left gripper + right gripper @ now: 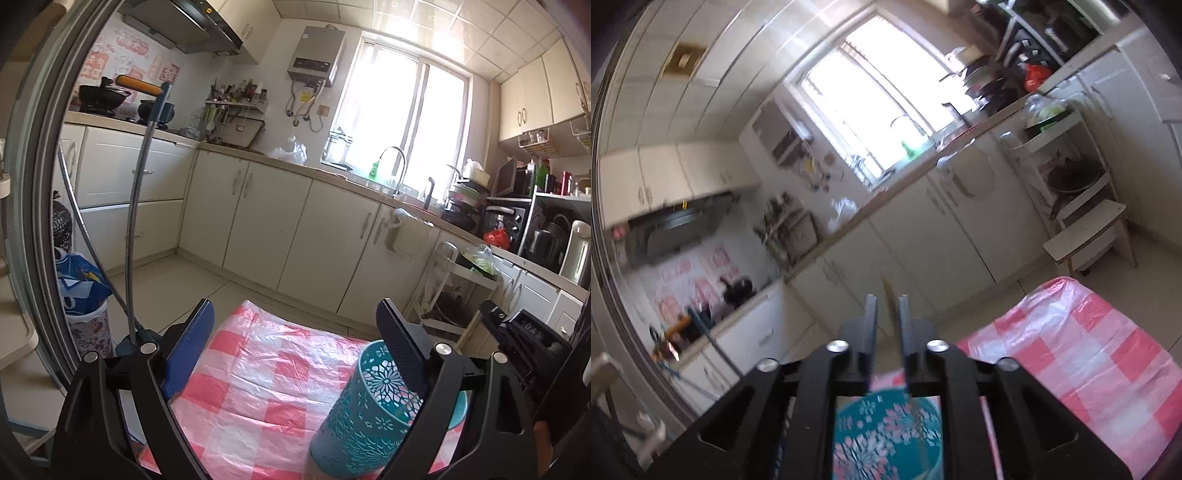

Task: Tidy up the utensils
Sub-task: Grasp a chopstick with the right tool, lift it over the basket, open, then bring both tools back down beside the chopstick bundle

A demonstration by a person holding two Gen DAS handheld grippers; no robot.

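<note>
Teal and cut with a flower pattern, the utensil holder (364, 417) stands on the worktop (258, 369), which is covered by a pink-and-white checked plastic sheet. My left gripper (295, 343) is spread wide and holds nothing; its right finger (402, 350) crosses in front of the holder's rim, though I cannot tell whether it touches. The holder sits low and to the right between the two fingers. This gripper points roughly level across the kitchen towards the cabinets under the window.

My right gripper (887, 314) is drawn in to a narrow gap, and a thin yellowish stick, probably a chopstick (886, 291), shows between the fingertips, too blurred to be sure of. That view is strongly rolled, so the room leans. The teal holder (886, 435) lies directly beneath this gripper, its open mouth at the bottom of the view, with the checked sheet off to the right
</note>
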